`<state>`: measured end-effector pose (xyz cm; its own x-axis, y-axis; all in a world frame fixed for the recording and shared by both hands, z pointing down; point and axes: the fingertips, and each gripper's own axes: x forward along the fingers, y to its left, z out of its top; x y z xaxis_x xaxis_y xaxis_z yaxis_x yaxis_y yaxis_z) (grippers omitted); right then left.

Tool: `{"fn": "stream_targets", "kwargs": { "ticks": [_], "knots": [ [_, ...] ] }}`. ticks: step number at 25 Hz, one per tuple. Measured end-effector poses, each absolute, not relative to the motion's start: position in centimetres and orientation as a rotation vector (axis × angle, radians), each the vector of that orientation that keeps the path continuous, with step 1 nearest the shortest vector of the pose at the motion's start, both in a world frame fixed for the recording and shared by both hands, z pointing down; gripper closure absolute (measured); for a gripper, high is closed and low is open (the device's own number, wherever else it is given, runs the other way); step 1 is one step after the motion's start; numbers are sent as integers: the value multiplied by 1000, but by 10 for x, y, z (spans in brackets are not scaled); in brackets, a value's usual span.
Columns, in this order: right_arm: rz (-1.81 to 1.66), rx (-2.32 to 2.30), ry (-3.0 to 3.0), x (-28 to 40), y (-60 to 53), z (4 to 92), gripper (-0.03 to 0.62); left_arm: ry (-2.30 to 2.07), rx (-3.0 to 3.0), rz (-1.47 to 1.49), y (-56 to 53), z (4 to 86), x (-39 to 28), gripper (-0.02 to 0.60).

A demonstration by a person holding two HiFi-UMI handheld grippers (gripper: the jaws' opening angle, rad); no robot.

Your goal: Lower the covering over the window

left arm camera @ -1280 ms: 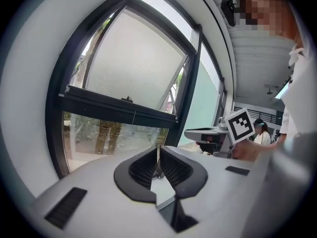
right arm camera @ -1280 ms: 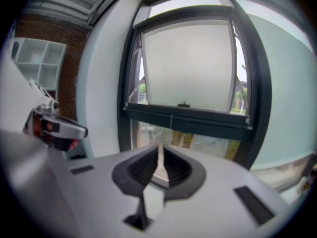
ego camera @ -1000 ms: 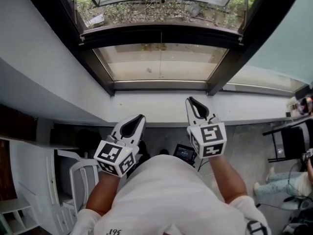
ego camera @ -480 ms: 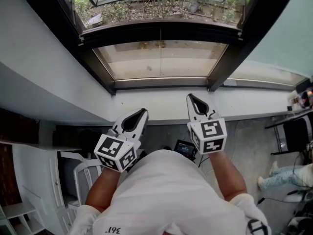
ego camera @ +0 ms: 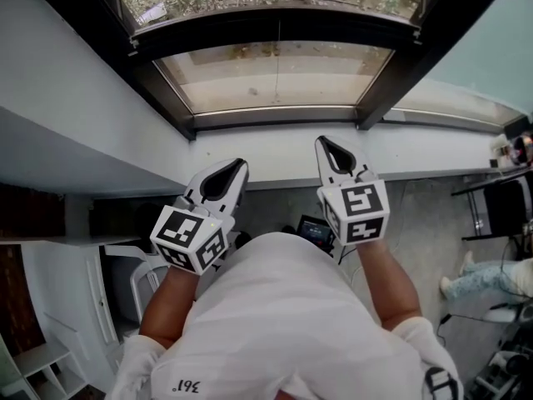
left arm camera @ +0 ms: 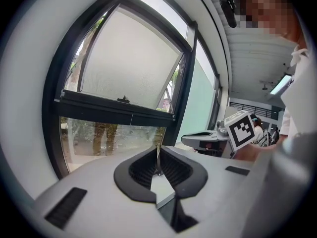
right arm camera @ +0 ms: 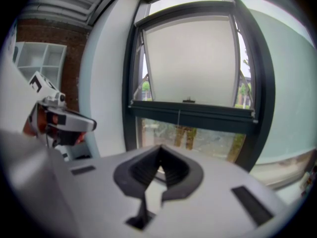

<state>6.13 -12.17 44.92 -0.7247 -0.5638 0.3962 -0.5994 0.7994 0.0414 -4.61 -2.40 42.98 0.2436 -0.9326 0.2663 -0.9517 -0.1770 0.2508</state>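
The window (ego camera: 275,25) has a dark frame, a clear lower pane (ego camera: 275,77) and a whitish upper sash (right arm camera: 190,58). A thin cord (ego camera: 278,65) hangs down its middle, also visible as the cord (right arm camera: 179,119) in the right gripper view. Both grippers are held side by side over the white sill (ego camera: 275,155), pointing at the window and short of the glass. My left gripper (ego camera: 241,164) is shut, its tips (left arm camera: 157,148) together with nothing between them. My right gripper (ego camera: 320,141) is likewise shut and empty (right arm camera: 159,147). Neither touches the cord.
A white wall runs along the left of the window. Below the sill stand a white chair (ego camera: 146,283), a white shelf (ego camera: 33,361) and a dark device (ego camera: 315,233). At the right are a dark table (ego camera: 500,202) and a seated person (ego camera: 491,280).
Both grippers have edged forward over the sill toward the window. The window now sits higher in the head view.
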Motion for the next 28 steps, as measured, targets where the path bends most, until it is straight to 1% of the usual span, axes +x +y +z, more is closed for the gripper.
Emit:
{"fn": "stream_targets", "kwargs": {
  "ticks": [28],
  "knots": [
    [35,867,-2557,43,-109,441,572,-1686,2183,70,-15,429,-55,546]
  ]
}}
